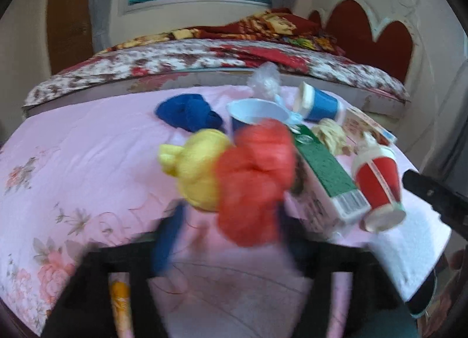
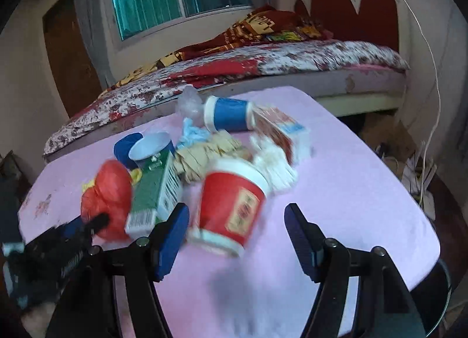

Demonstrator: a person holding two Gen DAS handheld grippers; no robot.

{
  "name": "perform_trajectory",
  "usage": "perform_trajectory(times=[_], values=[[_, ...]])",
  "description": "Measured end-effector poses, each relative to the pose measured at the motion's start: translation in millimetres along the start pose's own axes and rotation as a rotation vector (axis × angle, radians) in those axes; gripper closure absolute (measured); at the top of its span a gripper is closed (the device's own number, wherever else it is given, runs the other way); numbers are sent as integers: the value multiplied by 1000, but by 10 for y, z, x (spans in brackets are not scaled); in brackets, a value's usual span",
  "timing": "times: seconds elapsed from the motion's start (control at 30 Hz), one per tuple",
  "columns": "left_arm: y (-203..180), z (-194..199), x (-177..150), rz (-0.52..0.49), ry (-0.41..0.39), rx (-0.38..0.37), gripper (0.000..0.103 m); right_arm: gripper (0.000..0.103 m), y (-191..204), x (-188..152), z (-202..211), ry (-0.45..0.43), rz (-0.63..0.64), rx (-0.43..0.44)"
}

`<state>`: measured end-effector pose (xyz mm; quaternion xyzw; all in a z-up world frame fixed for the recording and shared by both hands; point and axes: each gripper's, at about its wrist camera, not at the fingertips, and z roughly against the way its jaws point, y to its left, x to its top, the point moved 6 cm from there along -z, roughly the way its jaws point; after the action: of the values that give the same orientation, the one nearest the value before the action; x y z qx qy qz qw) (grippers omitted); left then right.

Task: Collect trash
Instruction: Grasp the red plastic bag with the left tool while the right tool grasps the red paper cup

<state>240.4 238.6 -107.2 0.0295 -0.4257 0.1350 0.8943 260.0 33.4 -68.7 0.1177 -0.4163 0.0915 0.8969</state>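
Trash lies heaped on a pink cloth-covered surface (image 2: 351, 168) with a bed (image 2: 292, 54) behind it. Left claw (image 1: 231, 218) is heavily blurred in its own view; its blue fingers (image 1: 166, 238) stand wide on either side of a red crumpled ball (image 1: 254, 180), and I cannot tell whether any pad touches it. A yellow crumpled ball (image 1: 199, 168) sits just beside the red one, touching it on the left. Behind them a blue crumpled ball (image 1: 187, 115) lies near an upright blue paper cup (image 1: 254, 113), open mouth up. A green and white carton (image 1: 327, 180) lies flat just right of the red ball.

Right claw (image 2: 237, 221) is wide, not gripping; a red paper cup (image 2: 231, 206) with a white rim lies tipped on its side between the 2 fingers, close to the left blue pad (image 2: 172, 235) and well apart from the right one, contact unclear through blur. Further back: a blue cup with a lid (image 2: 231, 114) on its side, a red and white box (image 2: 280, 127), clear crumpled plastic (image 2: 188, 102), tan shredded paper (image 2: 204, 156), white shredded paper (image 2: 275, 162) and a light blue wrapper scrap (image 2: 193, 133), all crowded together mid-surface. A white towel (image 1: 409, 250) lies at the near right edge in the left view.
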Motion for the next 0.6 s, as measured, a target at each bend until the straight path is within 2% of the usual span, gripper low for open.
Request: perform_trajectory(times=[0.1, 0.2, 0.3, 0.4, 0.5, 0.53, 0.57, 0.6], values=[[57, -39, 62, 28, -10, -14, 18, 33, 78, -26, -221, 56, 3, 5], [2, -122, 74, -3, 10, -30, 19, 33, 90, -150, -426, 120, -5, 2], [-31, -184, 63, -12, 25, -36, 20, 34, 59, -237, -508, 138, -23, 16], [-48, -258, 51, 2, 53, -55, 29, 36, 64, -249, -499, 124, -19, 12], [-75, -319, 17, 2, 72, -69, 57, 36, 66, -228, -470, 108, -14, 11], [-83, -311, 9, 2, 68, -82, 83, 38, 68, -221, -466, 107, -13, 13], [-79, -286, -5, 2, 64, -95, 91, 40, 75, -221, -453, 105, -9, 25], [-74, -255, -9, 2, 55, -95, 91, 40, 85, -219, -432, 101, 0, 33]])
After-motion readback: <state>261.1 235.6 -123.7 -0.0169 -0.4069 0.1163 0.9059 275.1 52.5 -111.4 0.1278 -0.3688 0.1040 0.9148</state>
